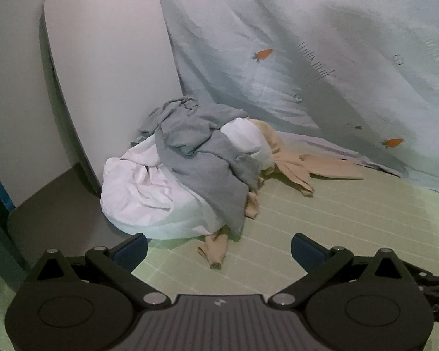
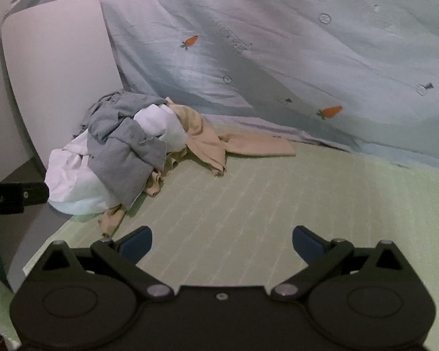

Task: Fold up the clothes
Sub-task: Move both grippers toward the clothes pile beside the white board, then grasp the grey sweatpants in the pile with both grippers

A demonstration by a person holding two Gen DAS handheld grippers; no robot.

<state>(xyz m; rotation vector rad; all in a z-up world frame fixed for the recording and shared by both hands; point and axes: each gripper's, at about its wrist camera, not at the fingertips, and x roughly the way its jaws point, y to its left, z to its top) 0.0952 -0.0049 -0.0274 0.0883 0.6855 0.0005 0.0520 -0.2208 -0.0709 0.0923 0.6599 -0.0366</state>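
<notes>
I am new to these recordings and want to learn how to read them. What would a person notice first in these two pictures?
First, the heap of unfolded clothes on the green mat: a grey garment lies over white cloth, with beige pieces spilling right. Behind hangs a pale blue sheet with orange carrots. Low in each view, the left gripper and right gripper are open and hold nothing.

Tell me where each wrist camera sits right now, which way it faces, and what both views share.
Left wrist: sits behind the open left gripper, low over the green mat, facing the clothes pile straight ahead; a piece of the other tool shows at the right edge.
Right wrist: sits behind the open right gripper, further right, with the pile ahead-left; a dark piece of the other tool shows at the left edge.
Shared: pile, mat, white board, carrot-print sheet.
</notes>
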